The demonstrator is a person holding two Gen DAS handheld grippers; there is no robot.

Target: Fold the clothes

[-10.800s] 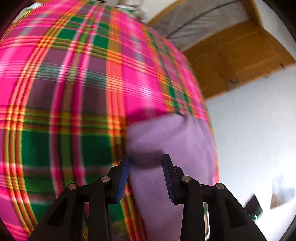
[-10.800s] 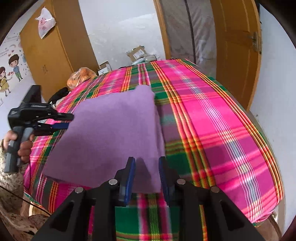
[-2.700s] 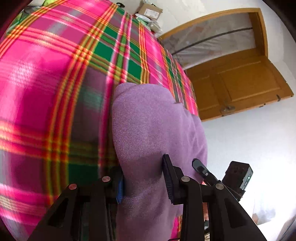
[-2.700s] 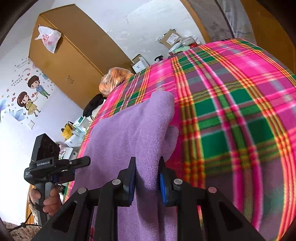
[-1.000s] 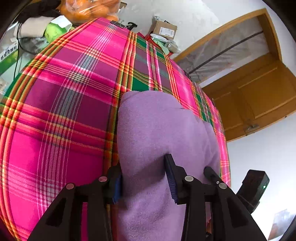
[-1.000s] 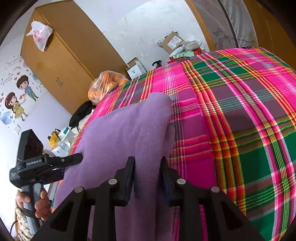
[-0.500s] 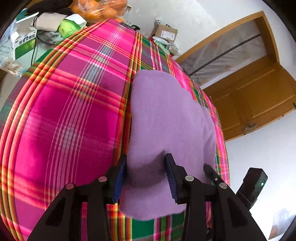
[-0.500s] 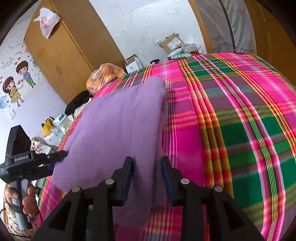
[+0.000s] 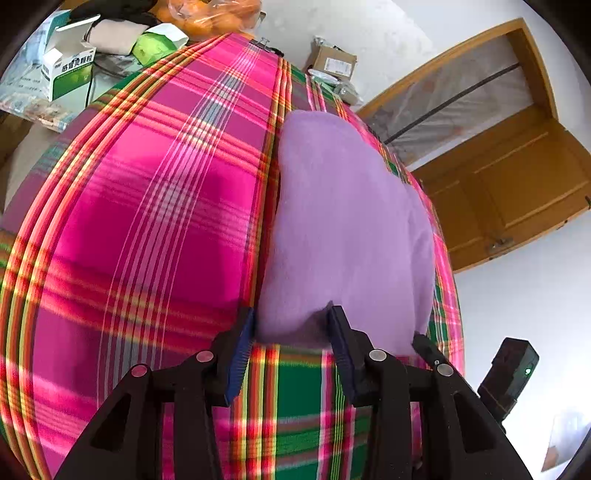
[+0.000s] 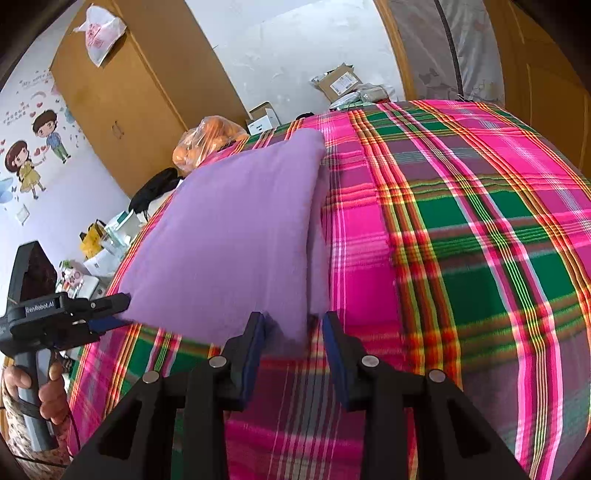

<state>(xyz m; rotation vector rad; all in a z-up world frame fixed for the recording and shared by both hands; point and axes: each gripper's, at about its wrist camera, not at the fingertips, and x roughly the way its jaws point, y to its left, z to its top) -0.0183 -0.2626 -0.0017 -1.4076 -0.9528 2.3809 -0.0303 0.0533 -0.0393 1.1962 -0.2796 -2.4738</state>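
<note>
Purple cloth [image 10: 236, 236] lay folded on the plaid bench [image 10: 461, 240]. Both claws, left [image 9: 291, 332] and right [image 10: 291, 332], were spread at its near corners, probably just touching. Soft, light, floppy fleece; grip the corners.

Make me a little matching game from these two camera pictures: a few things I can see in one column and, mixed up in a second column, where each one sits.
Things:
1. purple cloth
2. bag of oranges
3. white plastic bag
4. green and white box

Places:
A. on top of the wooden wardrobe
B. beyond the far edge of the plaid cover, past the cloth
C. folded on the plaid cover, in front of both sets of fingers
D. on the cluttered side surface at upper left of the left wrist view

Pairs: 1-C, 2-B, 3-A, 4-D
</note>
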